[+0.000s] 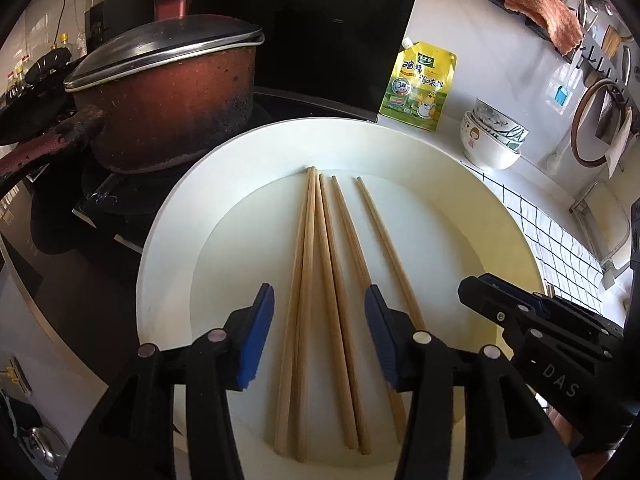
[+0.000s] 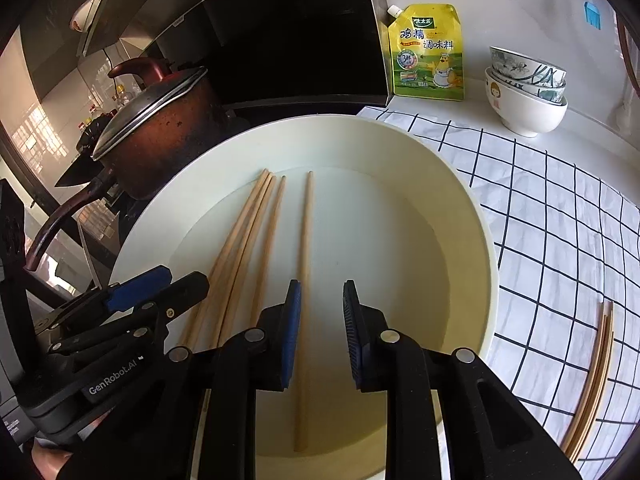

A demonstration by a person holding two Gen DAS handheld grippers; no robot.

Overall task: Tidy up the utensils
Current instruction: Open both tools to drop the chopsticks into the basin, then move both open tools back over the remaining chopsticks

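Note:
Several wooden chopsticks (image 1: 320, 280) lie side by side in a wide white basin (image 1: 168, 216), pointing away from me. My left gripper (image 1: 319, 300) is open above their near ends, its blue pads on either side of the middle sticks. My right gripper (image 2: 320, 292) is open and empty over the basin (image 2: 472, 200), beside the rightmost chopstick (image 2: 306, 280). The other chopsticks (image 2: 248, 240) lie to its left. Each gripper shows in the other's view: the right one (image 1: 520, 312), the left one (image 2: 132, 292). A few more chopsticks (image 2: 596, 376) lie on the checked cloth at the right.
A dirty red pot with a metal lid (image 1: 164, 92) stands on the stove left of the basin. A yellow seasoning pouch (image 1: 420, 84) and stacked bowls (image 1: 492, 136) stand at the back. A white checked cloth (image 2: 560, 216) covers the counter at the right.

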